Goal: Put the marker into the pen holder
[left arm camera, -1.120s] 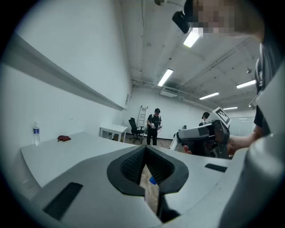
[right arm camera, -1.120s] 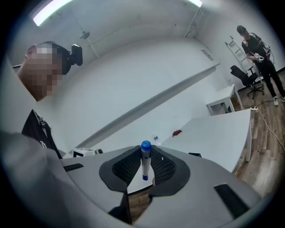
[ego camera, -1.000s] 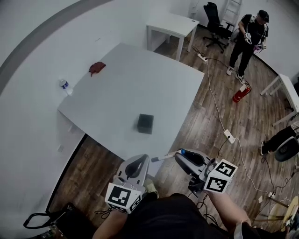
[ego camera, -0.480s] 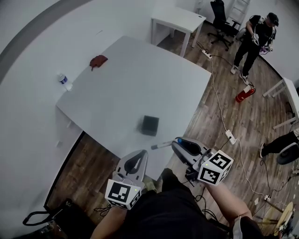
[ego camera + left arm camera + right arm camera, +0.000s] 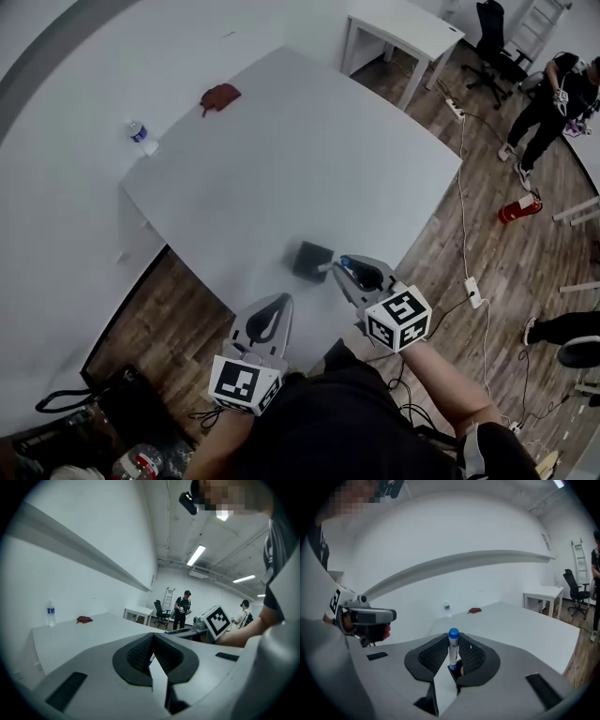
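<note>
The black square pen holder (image 5: 309, 260) stands on the white table (image 5: 281, 159) near its front edge. My right gripper (image 5: 341, 268) is shut on a white marker (image 5: 325, 267) with a blue cap. The marker's free end reaches the holder's right rim. In the right gripper view the marker (image 5: 453, 648) stands up between the jaws of the right gripper (image 5: 453, 662). My left gripper (image 5: 273, 305) hovers just off the table edge, left of the holder, shut with nothing in it. Its jaws meet in the left gripper view (image 5: 152, 656).
A red cloth (image 5: 220, 96) and a water bottle (image 5: 139, 133) lie at the table's far side. A small white table (image 5: 403, 23), an office chair (image 5: 492, 37), a person (image 5: 558, 98), a fire extinguisher (image 5: 518, 208) and a power strip (image 5: 472, 292) occupy the wood floor to the right.
My right gripper has carried the marker forward and left, from off the table edge up to the pen holder. The left gripper stayed near the table edge.
</note>
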`<move>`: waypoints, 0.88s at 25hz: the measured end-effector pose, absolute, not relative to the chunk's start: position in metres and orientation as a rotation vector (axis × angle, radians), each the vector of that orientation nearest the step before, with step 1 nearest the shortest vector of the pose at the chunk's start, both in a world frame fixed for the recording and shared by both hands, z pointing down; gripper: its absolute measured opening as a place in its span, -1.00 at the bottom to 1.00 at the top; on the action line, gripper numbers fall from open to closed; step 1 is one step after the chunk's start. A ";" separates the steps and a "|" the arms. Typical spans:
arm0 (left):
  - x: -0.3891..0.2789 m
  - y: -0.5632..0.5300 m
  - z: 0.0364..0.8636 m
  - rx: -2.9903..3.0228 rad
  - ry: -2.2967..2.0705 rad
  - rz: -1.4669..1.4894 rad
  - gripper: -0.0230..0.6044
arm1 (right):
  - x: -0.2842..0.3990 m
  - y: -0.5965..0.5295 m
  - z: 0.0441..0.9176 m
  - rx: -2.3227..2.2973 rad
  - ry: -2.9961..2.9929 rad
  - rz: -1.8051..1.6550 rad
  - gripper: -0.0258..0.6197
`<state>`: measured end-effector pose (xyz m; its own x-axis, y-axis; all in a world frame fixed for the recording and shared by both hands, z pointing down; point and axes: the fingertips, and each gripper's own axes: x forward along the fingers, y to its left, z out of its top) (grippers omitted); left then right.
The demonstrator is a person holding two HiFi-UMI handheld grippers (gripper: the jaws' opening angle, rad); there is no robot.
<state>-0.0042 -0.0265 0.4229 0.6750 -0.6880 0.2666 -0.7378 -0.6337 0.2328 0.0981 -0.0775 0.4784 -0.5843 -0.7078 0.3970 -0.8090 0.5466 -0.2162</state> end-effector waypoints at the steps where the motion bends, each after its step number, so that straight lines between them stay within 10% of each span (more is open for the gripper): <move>1: -0.004 -0.030 0.425 2.553 -1.144 0.226 -0.91 | 0.095 -0.082 0.490 1.224 -2.505 0.537 -0.69; 22: -0.020 -0.060 0.458 2.353 -1.315 0.259 -0.91 | 0.047 -0.088 0.627 0.656 -2.264 0.427 -0.68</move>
<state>-0.0204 -0.0597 0.4582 0.5327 -0.7646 0.3628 -0.8451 -0.4577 0.2763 0.0466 -0.0883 0.6269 -0.6044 -0.3282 0.7259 -0.5700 0.8147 -0.1063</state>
